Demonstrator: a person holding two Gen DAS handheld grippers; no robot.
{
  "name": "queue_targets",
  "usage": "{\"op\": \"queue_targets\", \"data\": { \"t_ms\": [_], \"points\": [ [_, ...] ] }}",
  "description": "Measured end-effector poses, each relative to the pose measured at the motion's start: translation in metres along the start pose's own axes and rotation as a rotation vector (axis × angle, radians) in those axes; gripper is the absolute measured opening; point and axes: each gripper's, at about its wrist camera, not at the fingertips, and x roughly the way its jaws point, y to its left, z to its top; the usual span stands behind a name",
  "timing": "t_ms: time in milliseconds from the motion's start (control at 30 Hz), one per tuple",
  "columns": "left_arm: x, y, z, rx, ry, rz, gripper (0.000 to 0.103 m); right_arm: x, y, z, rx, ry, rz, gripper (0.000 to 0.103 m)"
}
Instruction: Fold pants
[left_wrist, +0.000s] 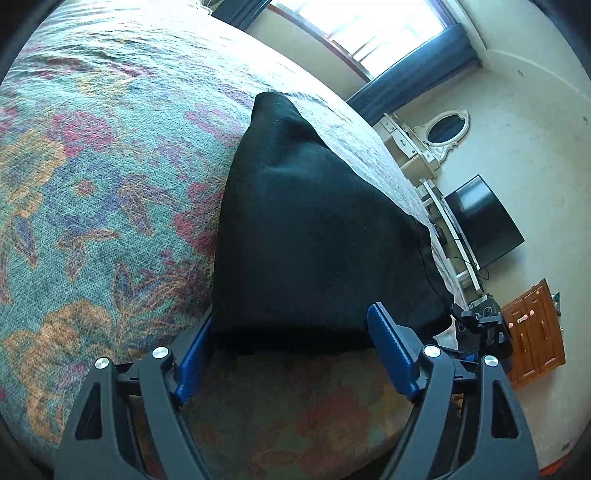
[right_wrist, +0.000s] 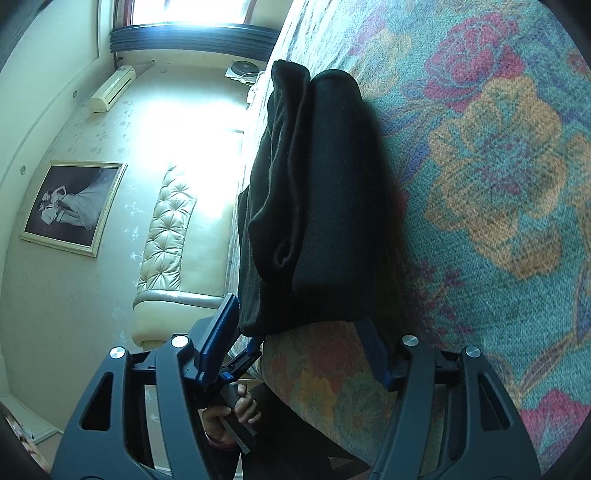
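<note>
Open tool before folded pants

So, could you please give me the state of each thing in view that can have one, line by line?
Black pants: folded into a thick bundle, lying on the bed, nothing gripping them.
Left gripper: jaws open, either side of the bundle's near edge.
Right gripper: jaws open, at the bundle's near edge.
Floral bedspread: spread over the bed, lightly rippled.
Window curtain: drawn aside, daylight coming in.
Television: screen dark.
</note>
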Motion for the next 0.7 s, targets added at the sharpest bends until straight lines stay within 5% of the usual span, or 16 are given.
{"op": "queue_targets", "data": {
  "t_ms": [367, 700],
  "points": [
    [-0.002, -0.011, -0.007, 0.045, -0.005, 0.078, 0.081, -0.005, 0.009, -0.012, -0.019, -0.036, 0.027, 0.064],
    [-0.003, -0.032, -0.021, 0.107, 0.008, 0.250, 0.084, 0.004, 0.035, -0.022, -0.169, -0.028, -0.129, 0.076]
  ]
}}
